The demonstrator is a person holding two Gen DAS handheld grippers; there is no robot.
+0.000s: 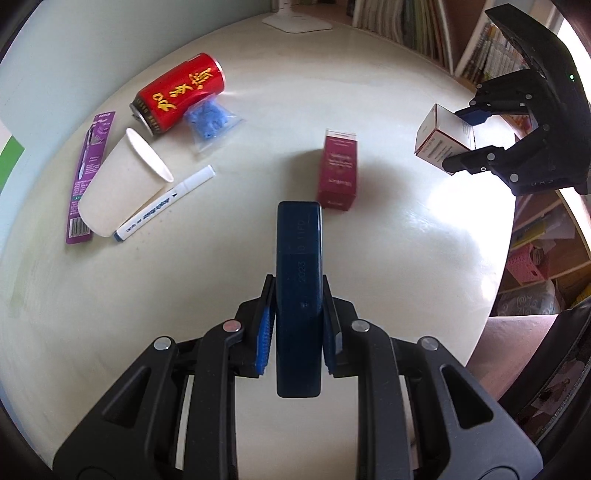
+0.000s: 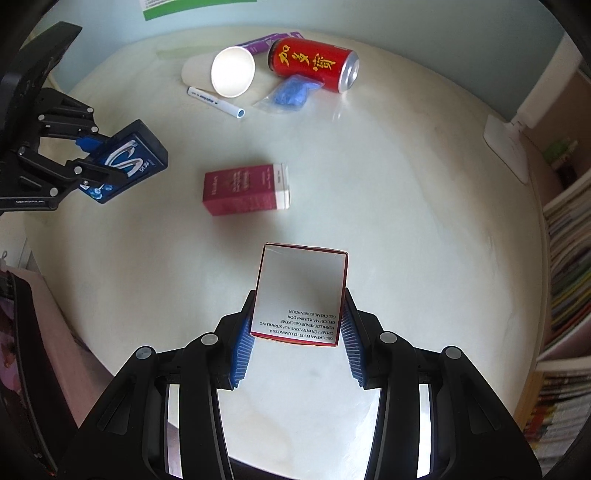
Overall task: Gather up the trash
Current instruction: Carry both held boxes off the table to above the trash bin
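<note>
I'm holding a dark blue box (image 1: 298, 295) in my left tool (image 1: 298, 332) and a white carton (image 2: 301, 295) in my right tool (image 2: 299, 332); the maroon box (image 2: 245, 189) is lying sideways between them, slightly nearer the left.

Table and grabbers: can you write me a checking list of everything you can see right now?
Surface: round cream table, glossy.
Job's things: red can on its side; paper cup tipped over; maroon box lying flat; bag of blue bits.
Clutter: white marker; purple pen pack.
Grippers: left gripper shut on dark blue box; right gripper shut on white carton.
Cables: nothing seen.
Surroundings: bookshelves; white lamp base.
</note>
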